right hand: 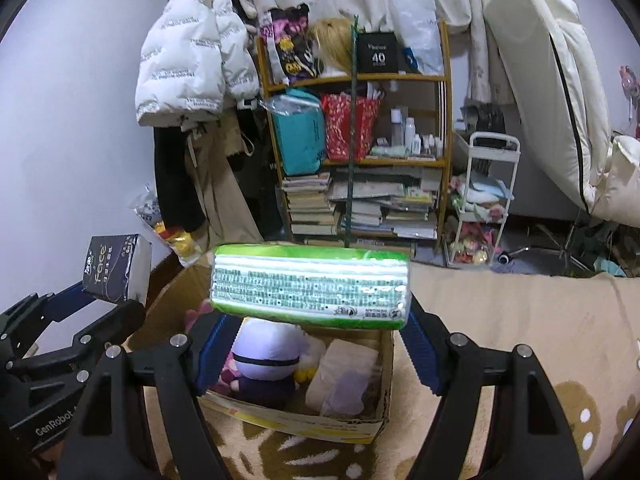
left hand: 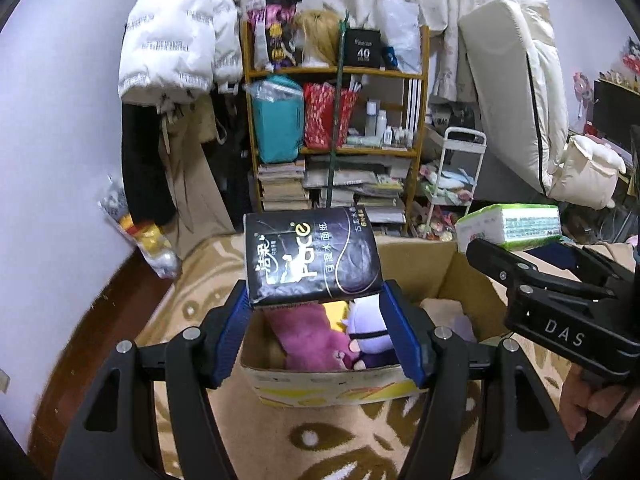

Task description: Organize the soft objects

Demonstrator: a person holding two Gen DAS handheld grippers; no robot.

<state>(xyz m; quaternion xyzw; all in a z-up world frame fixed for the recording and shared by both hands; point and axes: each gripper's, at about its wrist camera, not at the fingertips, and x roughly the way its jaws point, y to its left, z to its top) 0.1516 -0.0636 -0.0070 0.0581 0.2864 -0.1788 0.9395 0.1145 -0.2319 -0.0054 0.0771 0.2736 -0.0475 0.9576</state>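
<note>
The left hand-held gripper [left hand: 316, 300] pinches a black tissue pack [left hand: 312, 256] between its blue pads, held in the air above the near left part of the box [left hand: 332, 390]. The right hand-held gripper [right hand: 310, 320] clamps a green tissue pack [right hand: 310, 284] lengthwise, likewise hanging over the box [right hand: 296, 420].

The box stands open on the patterned rug [left hand: 304, 440] and is already partly filled: a pink plush [left hand: 308, 336], a white-and-purple plush [right hand: 266, 356] and a beige cloth bundle [right hand: 344, 372] lie inside. So the job looks well under way; both packs have yet to be lowered and let go. The right side of the box seems the freer spot, while the plushes crowd the left, so the black pack may have to rest on top of them.

Further off, a bookshelf [right hand: 360, 168] crammed with books and bags, hanging coats [right hand: 192, 60], a small white cart [right hand: 486, 200] and a folded mattress [right hand: 552, 80] stand well apart from the box, out of the way.
</note>
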